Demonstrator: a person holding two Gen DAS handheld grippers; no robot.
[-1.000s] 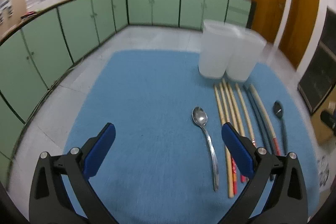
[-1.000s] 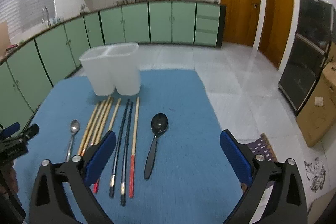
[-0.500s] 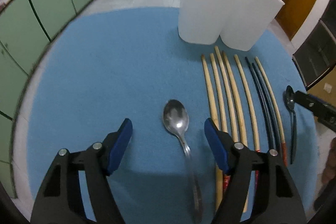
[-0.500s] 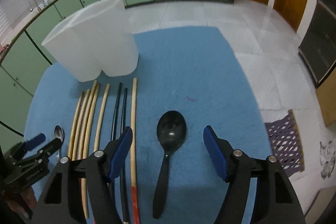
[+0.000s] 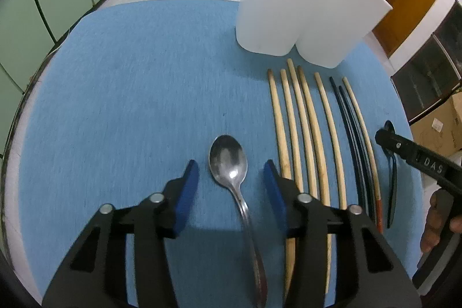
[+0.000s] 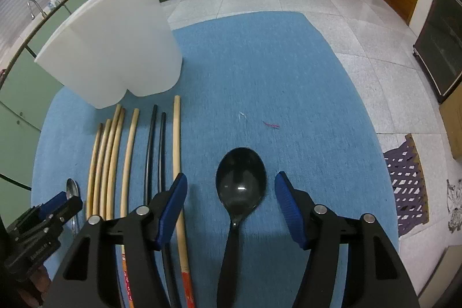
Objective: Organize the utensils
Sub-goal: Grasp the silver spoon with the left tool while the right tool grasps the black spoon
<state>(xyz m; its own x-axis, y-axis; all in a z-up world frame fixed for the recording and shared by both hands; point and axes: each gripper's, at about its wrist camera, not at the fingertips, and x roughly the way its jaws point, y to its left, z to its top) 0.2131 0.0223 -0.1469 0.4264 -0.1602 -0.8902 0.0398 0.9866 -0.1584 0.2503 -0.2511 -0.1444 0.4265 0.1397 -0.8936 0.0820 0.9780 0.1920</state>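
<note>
blue mat point(image 5: 130, 94) | left claw point(image 5: 231, 181) astride metal spoon point(image 5: 231, 163); unclosed

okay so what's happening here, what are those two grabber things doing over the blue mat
A person holds a two-finger gripper in each hand, sorting utensils laid on the blue mat. The left gripper is open, straddling the shiny metal spoon. The right gripper is open around the black plastic spoon. Neither spoon is gripped yet. A row of wooden and black chopsticks lies between the spoons, and the white two-compartment plastic holder stands upright behind them.
</note>
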